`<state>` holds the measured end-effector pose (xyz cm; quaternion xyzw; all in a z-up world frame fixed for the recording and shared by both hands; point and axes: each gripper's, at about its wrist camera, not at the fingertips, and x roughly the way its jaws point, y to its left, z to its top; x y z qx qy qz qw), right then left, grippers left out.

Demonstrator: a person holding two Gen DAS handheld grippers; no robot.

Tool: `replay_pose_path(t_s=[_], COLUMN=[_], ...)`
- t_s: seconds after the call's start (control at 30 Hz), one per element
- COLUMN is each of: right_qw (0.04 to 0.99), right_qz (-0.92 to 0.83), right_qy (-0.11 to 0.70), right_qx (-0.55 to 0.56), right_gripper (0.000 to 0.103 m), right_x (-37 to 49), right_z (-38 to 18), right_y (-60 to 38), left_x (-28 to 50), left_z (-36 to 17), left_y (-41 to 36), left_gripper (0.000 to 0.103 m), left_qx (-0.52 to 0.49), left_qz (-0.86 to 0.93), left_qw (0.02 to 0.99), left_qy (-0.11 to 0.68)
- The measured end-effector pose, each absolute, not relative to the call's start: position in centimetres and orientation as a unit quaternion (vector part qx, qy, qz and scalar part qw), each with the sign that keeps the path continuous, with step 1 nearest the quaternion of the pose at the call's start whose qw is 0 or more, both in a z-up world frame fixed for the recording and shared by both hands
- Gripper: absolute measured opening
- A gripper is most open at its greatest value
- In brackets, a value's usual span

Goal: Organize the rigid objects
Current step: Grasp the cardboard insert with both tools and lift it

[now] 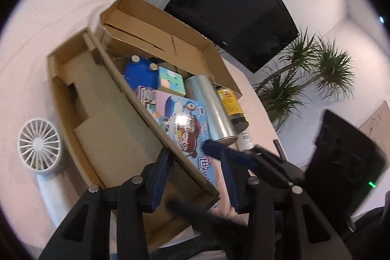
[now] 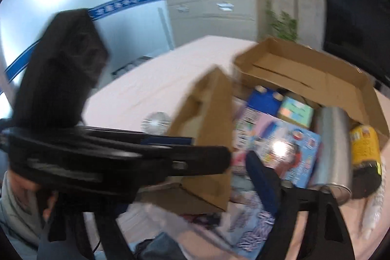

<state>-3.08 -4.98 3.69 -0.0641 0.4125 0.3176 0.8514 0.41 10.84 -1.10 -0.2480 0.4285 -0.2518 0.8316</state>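
1. Now the left gripper point(image 1: 195, 177) has its jaws part open astride the cardboard box point(image 1: 156, 40) near wall, pads apparently not pressing.
2. Right gripper point(image 2: 246, 162) jaws: cannot tell; they sit over the picture box point(image 2: 287, 152) inside.

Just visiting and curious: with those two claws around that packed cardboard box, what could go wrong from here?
The left gripper straddles the box's cardboard flap; squeezing thin card might crease or tear it. The silver can and yellow bottle lie on their sides, so tilting the box could roll them.
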Motion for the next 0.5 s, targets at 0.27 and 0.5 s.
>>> replay_pose_path(t_s=[0.27,0.5], right_qw=[0.829,0.816], right_qz=[0.335,0.351], right_qy=[0.444,0.452], right_qx=[-0.061,-0.079], right_gripper=[0.025,0.022], right_x=[-1.2,-1.2], right_z=[1.7,1.2], right_y=[-4.9,-2.7], left_x=[-3.1,-4.3], left_z=[-1.8,-2.7], left_y=[15.2,16.2], left_gripper=[0.043,0.043], left_qx=[-0.249,-0.256], left_qz=[-0.148,-0.081], left_qw=[0.863,0.866], left_qy=[0.414,0.422])
